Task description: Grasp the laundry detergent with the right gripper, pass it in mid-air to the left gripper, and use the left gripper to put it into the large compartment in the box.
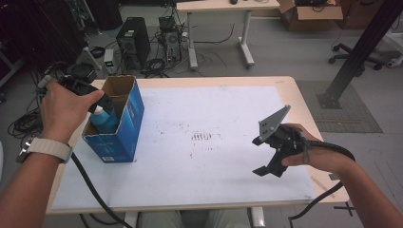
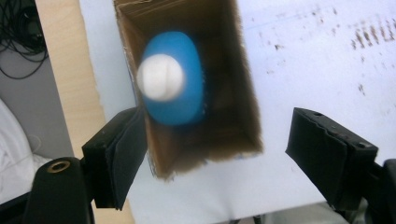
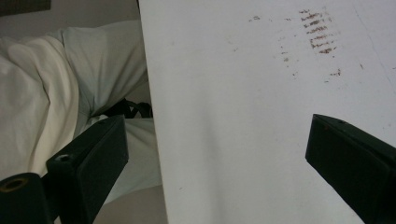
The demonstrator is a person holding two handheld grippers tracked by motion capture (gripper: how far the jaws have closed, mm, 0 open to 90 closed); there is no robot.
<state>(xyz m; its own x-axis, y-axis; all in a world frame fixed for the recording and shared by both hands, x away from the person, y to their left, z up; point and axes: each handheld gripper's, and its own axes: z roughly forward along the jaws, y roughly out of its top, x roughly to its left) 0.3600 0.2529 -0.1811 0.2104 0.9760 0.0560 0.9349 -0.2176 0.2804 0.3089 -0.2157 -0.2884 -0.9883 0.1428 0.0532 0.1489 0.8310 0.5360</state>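
Two hand-held grippers (image 1: 102,102) (image 1: 266,156), one box (image 1: 124,124), one bottle (image 2: 173,79)

computer tower (image 1: 133,40) on floor, cardboard box (image 1: 310,15), office chair (image 1: 354,56), second table (image 1: 223,19)

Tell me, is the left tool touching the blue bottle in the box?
Apart. In the left gripper view the left tool is open wide above the box, and the bottle sits below, clear of both jaws.

my left gripper (image 2: 217,144) hangs wide apart over the open cardboard box (image 2: 243,93); inside stands a blue bottle (image 2: 180,79), white cap (image 2: 161,77) up.
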